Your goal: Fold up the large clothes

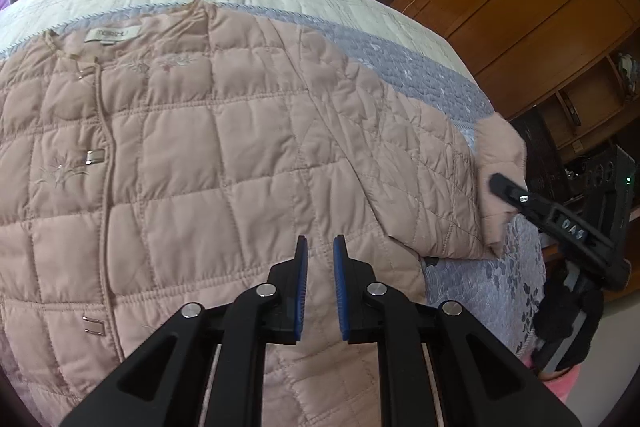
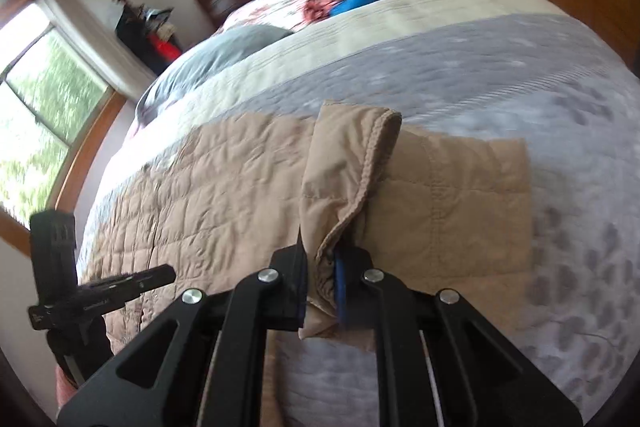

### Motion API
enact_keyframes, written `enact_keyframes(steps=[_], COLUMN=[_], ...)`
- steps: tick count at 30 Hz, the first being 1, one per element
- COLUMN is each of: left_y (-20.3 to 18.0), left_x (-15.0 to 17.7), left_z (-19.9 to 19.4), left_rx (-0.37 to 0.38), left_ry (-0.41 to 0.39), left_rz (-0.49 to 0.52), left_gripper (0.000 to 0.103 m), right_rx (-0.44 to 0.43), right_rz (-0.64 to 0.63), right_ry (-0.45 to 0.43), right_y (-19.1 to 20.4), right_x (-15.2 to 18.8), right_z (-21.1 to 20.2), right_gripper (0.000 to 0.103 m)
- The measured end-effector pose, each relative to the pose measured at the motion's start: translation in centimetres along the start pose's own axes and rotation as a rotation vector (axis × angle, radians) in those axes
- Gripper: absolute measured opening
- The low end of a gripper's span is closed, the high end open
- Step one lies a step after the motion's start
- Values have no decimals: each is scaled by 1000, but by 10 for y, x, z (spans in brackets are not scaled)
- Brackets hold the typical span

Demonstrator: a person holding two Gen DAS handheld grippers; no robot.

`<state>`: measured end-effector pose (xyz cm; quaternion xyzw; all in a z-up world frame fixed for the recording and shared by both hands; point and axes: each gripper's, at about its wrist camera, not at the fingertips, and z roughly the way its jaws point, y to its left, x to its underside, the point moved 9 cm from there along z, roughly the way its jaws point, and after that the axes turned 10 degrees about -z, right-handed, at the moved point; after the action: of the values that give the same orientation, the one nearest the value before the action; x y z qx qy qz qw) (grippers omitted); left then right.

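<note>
Blue-padded left gripper [image 1: 320, 259] is hovering w/ fingers narrowly apart, holding nothing, over the quilted jacket [image 1: 200, 155] lying flat on the bed [image 1: 400, 67]. I'm clamping its sleeve cuff [image 2: 352, 179] w/ the right gripper [image 2: 320, 267], prob. to fold it inward.

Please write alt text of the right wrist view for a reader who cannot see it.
The right gripper is shut on the sleeve cuff of a beige quilted jacket spread on a grey and cream bedspread. The left gripper shows at the lower left, with windows behind.
</note>
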<state>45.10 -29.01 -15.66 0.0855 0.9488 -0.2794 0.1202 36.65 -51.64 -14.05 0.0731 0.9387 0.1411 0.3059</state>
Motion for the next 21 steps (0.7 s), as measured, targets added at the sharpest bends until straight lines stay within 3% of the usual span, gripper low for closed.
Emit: enact_keyframes(steps=[4, 6, 8, 9, 13, 14, 21], left_y=[4, 5, 1, -1, -23, -32, -85], left_x=[0, 0, 1, 1, 2, 3, 6], left_z=[1, 2, 2, 2, 8, 12, 47], left_rx=[16, 34, 56, 64, 113, 120, 130], left_ry=[4, 13, 12, 13, 15, 16, 54], left_rz=[-12, -18, -15, -13, -10, 0, 43], left_gripper=[13, 13, 13, 13, 41, 43, 49], right_rx=[-74, -152, -160, -111, 196, 232, 256], right_rz=[-25, -20, -1, 4, 49, 79, 231], right_ry=[24, 8, -17, -29, -76, -91, -143], right_y=[27, 35, 28, 18, -41, -56, -113], right_x=[0, 2, 2, 2, 10, 14, 33], right_z=[15, 8, -2, -9, -35, -42, -66], right_gripper=[18, 19, 24, 24, 24, 24, 24])
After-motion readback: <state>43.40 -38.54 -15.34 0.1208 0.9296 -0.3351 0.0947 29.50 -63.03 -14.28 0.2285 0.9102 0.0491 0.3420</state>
